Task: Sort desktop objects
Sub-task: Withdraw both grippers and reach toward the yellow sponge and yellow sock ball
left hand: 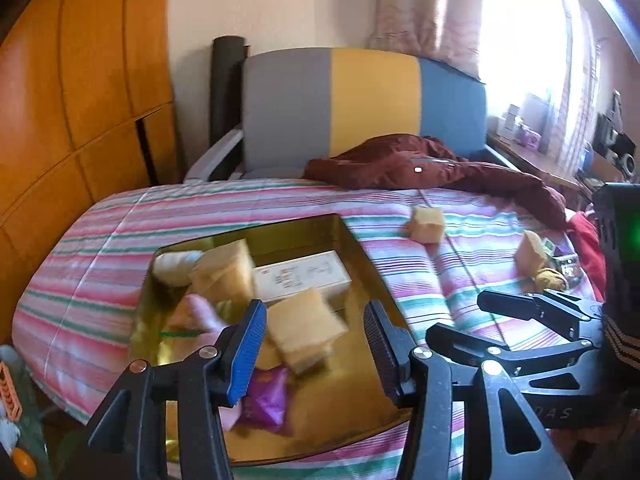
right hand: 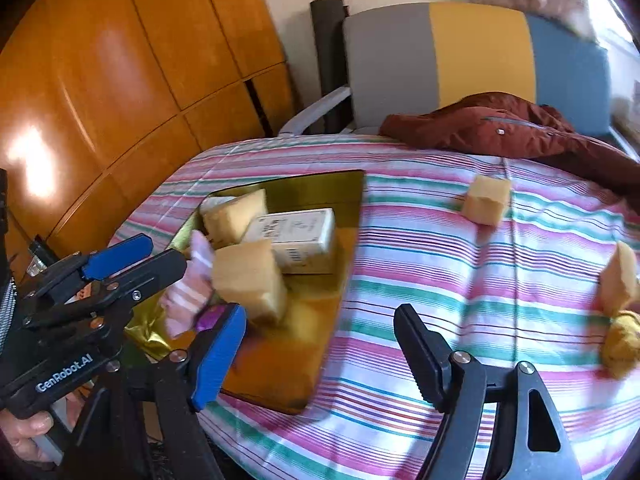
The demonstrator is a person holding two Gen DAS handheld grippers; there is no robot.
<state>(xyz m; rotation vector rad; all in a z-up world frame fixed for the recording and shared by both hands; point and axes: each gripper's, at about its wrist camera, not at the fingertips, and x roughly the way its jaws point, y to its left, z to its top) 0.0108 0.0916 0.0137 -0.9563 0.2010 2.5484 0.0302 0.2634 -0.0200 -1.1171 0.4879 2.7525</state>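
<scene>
Sorting onto the gold tray (right hand: 320, 364): two sponges still lie loose on the striped bedspread (right hand: 440, 280).

The nearer loose sponge (right hand: 486, 200) sits right of centre in the right wrist view, the other (right hand: 620, 284) at the right edge touching a yellow plush (right hand: 622, 344). They look light, soft and squashy, so I judge a gentle pinch across two flat opposite faces will do; a hard squeeze would only deform them. The tray, left of centre, already holds sponges, a white box (right hand: 300, 236) and a pink sock (right hand: 188, 292). The right gripper (right hand: 320, 356) has its jaws spread with nothing between them; the left gripper (left hand: 316, 344) stands half spread over the tray, also empty.
</scene>
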